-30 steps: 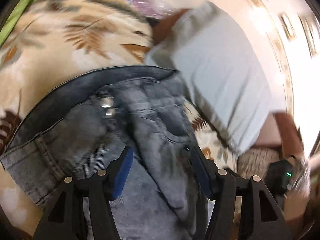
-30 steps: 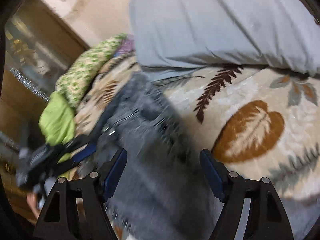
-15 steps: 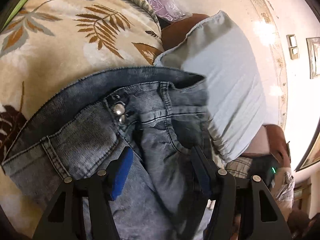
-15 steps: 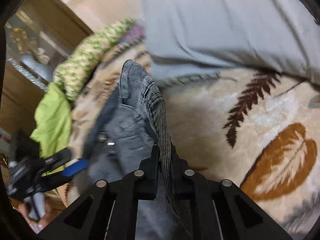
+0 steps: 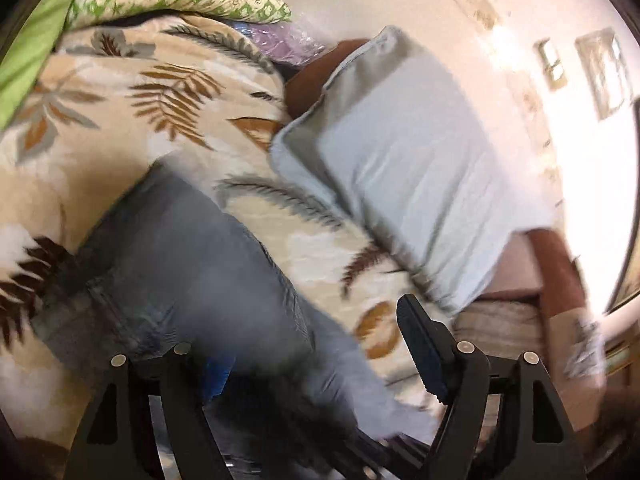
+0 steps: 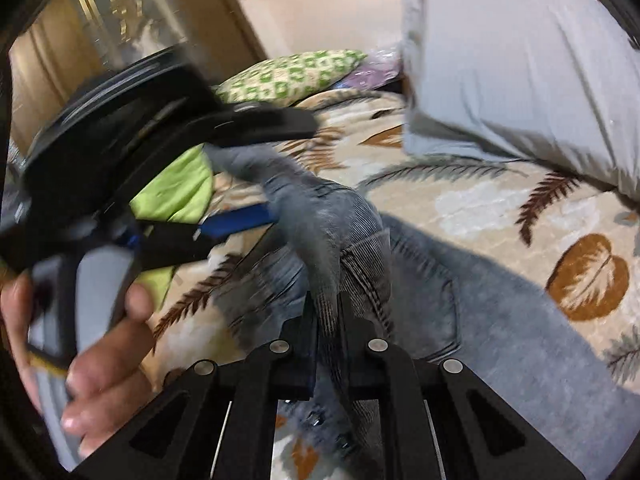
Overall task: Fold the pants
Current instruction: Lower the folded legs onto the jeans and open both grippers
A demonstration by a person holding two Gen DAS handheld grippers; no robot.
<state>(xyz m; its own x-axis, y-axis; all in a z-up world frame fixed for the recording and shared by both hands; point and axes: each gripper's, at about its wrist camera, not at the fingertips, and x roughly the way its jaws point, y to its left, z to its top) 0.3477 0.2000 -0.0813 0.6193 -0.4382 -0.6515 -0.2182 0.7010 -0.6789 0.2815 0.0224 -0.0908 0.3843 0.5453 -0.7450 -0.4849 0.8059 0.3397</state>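
Right wrist view: right gripper pinches the jeans; left gripper spread wide around denim.

Grey-blue denim pants lie bunched, waistband lifted off the bedspread.

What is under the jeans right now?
The jeans lie on the leaf-print blanket, which shows around them. The right gripper pinches up a fold near the waistband. Whatever sits beneath the denim itself is covered.
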